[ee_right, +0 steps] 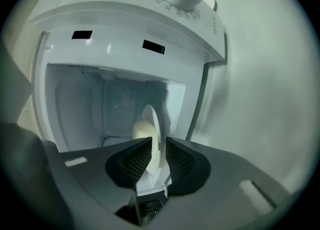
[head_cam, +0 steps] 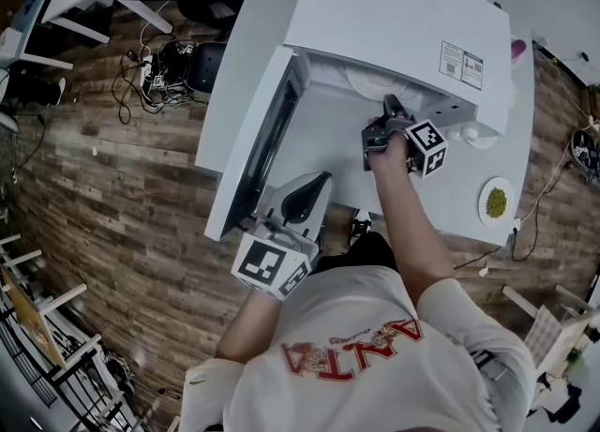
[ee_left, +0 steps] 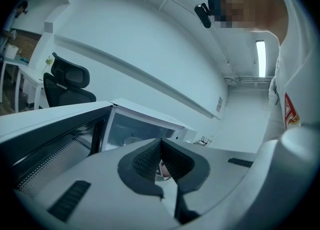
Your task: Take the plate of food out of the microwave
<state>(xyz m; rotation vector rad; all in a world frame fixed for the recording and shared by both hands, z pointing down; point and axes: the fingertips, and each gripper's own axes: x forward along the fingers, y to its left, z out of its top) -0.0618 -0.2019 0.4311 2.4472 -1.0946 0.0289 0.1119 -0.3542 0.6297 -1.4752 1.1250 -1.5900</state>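
The white microwave stands on a white table with its door swung wide to the left. Inside lies a white plate carrying a pale lump of food. My right gripper reaches into the oven mouth. In the right gripper view the plate appears edge-on, its rim in the narrow gap of the right gripper, and the pads are not clearly pressing on it. My left gripper hovers by the door's free edge. The left gripper is shut with its pads meeting and nothing held.
A second small plate with green food sits on the table to the right of the microwave. The open door juts toward me on the left. Cables, a chair base and wooden floor lie beyond the table's left edge.
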